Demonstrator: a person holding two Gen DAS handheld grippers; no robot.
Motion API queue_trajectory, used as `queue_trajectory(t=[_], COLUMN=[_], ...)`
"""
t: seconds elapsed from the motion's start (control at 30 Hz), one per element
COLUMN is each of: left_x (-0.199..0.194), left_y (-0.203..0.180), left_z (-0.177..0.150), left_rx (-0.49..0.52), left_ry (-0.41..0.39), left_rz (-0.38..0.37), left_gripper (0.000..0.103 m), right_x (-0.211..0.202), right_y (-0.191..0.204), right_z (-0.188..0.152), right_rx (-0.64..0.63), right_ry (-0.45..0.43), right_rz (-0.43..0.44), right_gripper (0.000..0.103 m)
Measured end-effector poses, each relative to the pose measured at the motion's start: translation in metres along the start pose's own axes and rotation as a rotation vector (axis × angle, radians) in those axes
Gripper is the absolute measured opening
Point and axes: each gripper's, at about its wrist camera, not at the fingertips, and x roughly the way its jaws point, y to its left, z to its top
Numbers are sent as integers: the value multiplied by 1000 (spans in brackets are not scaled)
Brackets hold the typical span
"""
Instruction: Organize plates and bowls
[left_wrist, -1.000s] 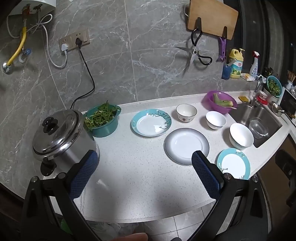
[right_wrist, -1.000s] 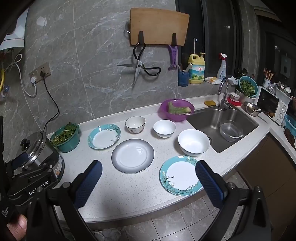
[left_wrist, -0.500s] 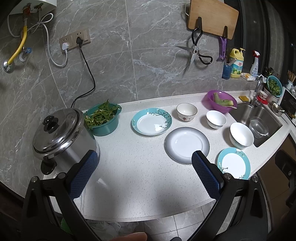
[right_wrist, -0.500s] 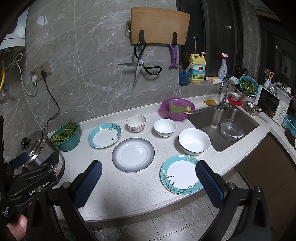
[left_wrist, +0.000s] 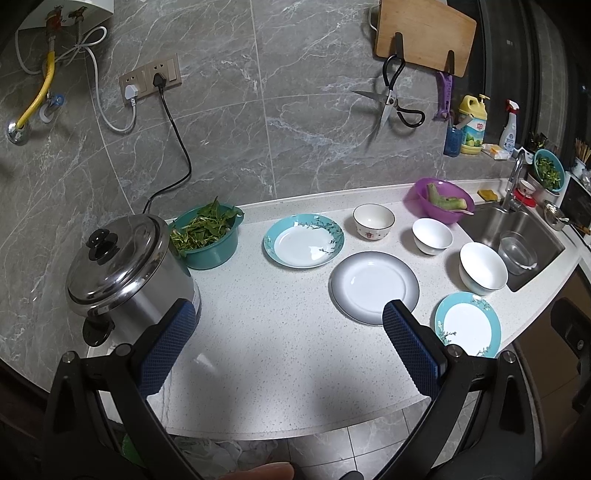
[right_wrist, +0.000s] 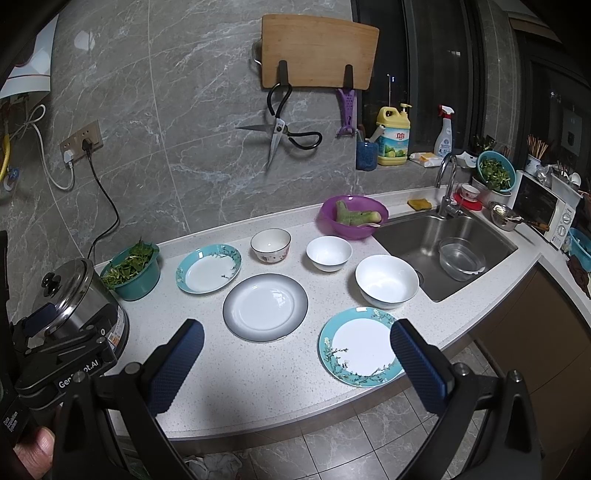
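On the white counter lie a grey-rimmed plate (right_wrist: 265, 307) in the middle, a teal floral plate (right_wrist: 208, 267) behind it to the left, and a second teal floral plate (right_wrist: 360, 346) at the front edge. A patterned small bowl (right_wrist: 270, 245), a white small bowl (right_wrist: 328, 253) and a large white bowl (right_wrist: 386, 281) stand toward the sink. My left gripper (left_wrist: 288, 332) hovers open above the counter's front, short of the grey-rimmed plate (left_wrist: 374, 287). Just as open and empty, my right gripper (right_wrist: 295, 349) hangs over the front edge by the near teal plate.
A steel pot (left_wrist: 125, 273) with a lid stands at the left, a teal basin of greens (left_wrist: 207, 236) behind it. A purple bowl (right_wrist: 352, 216) sits beside the sink (right_wrist: 447, 247), which holds a glass bowl. Scissors and a cutting board hang on the wall. The left gripper's body (right_wrist: 55, 354) shows at left.
Both views have drifted very slightly; the plates and bowls have not moved and both grippers stay open.
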Motion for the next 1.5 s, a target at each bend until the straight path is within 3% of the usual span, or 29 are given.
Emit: queue_trajectory(t=[1.5], left_x=[-2], left_y=[2], left_z=[-5], left_rx=[4], left_ry=[3], left_rz=[-2], left_gripper=[103], right_x=[1], right_y=[-1], right_z=[-2], right_rx=[-2], right_ry=[2], right_rz=[-3], right_gripper=[103])
